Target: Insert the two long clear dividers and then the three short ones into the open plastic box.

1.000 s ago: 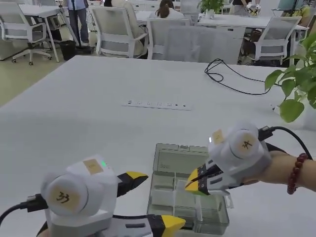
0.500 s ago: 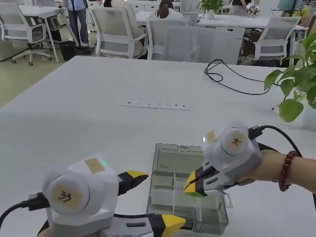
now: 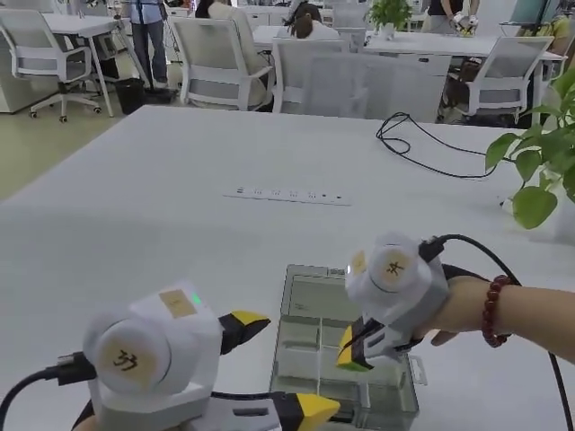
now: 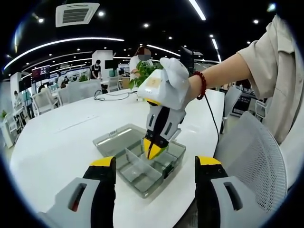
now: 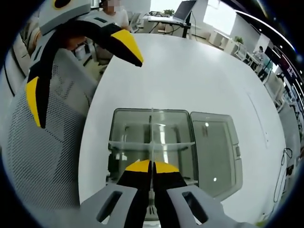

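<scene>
Right gripper view: got the right gripper (image 5: 152, 166) pinched shut on a clear divider (image 5: 152, 137), edge-on over the open plastic box (image 5: 115, 142) on the table (image 5: 190, 61), guessing to hit the slots, with the left gripper (image 4: 154, 164) spread wide, out of the way.

One box (image 3: 314, 292); two tongs, left tongs (image 4: 156, 161) and right tongs (image 5: 152, 166); one power strip (image 3: 286, 193); one cable (image 3: 422, 148); one plant (image 3: 539, 171) at 3 o'clock.
</scene>
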